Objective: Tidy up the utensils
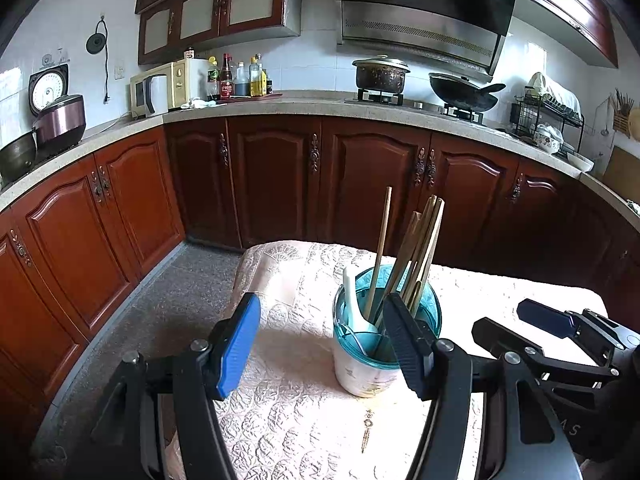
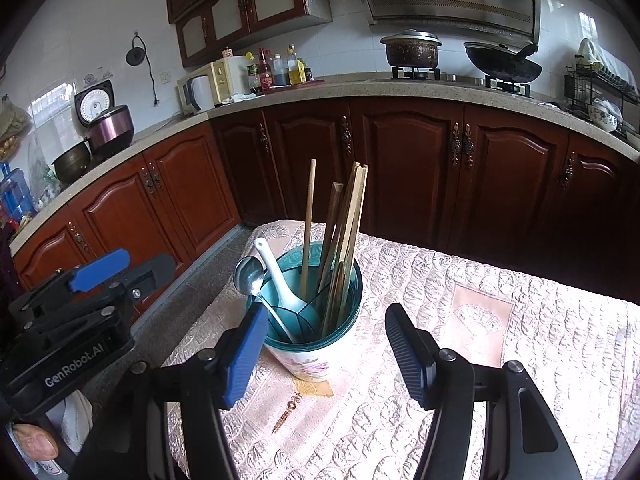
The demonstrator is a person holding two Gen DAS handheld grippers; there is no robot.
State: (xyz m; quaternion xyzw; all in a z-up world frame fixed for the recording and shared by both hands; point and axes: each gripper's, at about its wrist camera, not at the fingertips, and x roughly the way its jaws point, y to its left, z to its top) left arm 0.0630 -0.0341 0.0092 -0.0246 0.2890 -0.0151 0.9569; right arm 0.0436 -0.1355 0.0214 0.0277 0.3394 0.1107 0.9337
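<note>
Utensil holder: teal-rimmed cup [image 2: 316, 344] with a white floral body, standing upright on the worktop [image 2: 520, 360], lower centre of both views.
Chopsticks: a bundle of wooden chopsticks [image 2: 344, 240] stands in the holder, leaning toward its right side; one single stick [image 2: 308, 232] stands apart to their left.
Spoons: a white ceramic spoon [image 2: 276, 276] and a metal spoon [image 2: 248, 276] rest in the holder's left side, the metal bowl poking out over the rim.
Worktop cover: pale quilted cloth [image 1: 304, 420] with a small brown ornament printed in front of the holder.
Left tool: [image 1: 320, 344] jaws spread wide with nothing between them; the holder sits behind its dark right finger.
Right tool: [image 2: 324, 352] jaws apart, empty; the holder stands just beyond the gap, close to the blue finger [image 2: 246, 352].
Background: dark wooden cabinets [image 1: 276, 180], a stove with a pot [image 1: 382, 74] and a wok [image 1: 464, 94], across the upper frame.
</note>
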